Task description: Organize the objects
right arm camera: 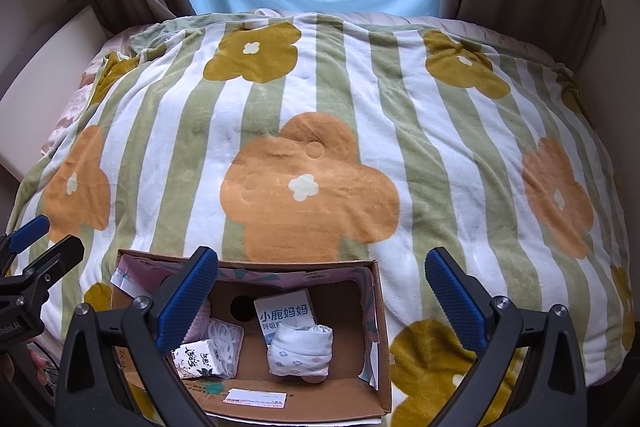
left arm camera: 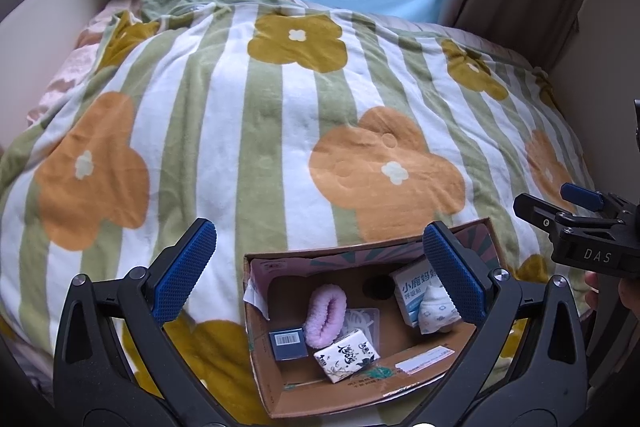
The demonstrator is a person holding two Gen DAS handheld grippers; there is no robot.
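The open brown cardboard box [left arm camera: 280, 379] sits at the near edge of the bed, on the striped fleece blanket with orange flowers [right arm camera: 312, 131]. It holds a fluffy pink scrunchie [left arm camera: 325, 315], a floral tissue pack [left arm camera: 346, 355], a dark barcoded box [left arm camera: 287, 343], a white-and-blue carton [right arm camera: 285, 315] and a rolled white floral cloth [right arm camera: 300, 349]. Its long axis runs left to right. Both grippers hover just above it, left gripper [left arm camera: 320, 267] over its left part, right gripper [right arm camera: 322, 291] over its right part, fingers spread wide and empty; neither looks clearly nearer.
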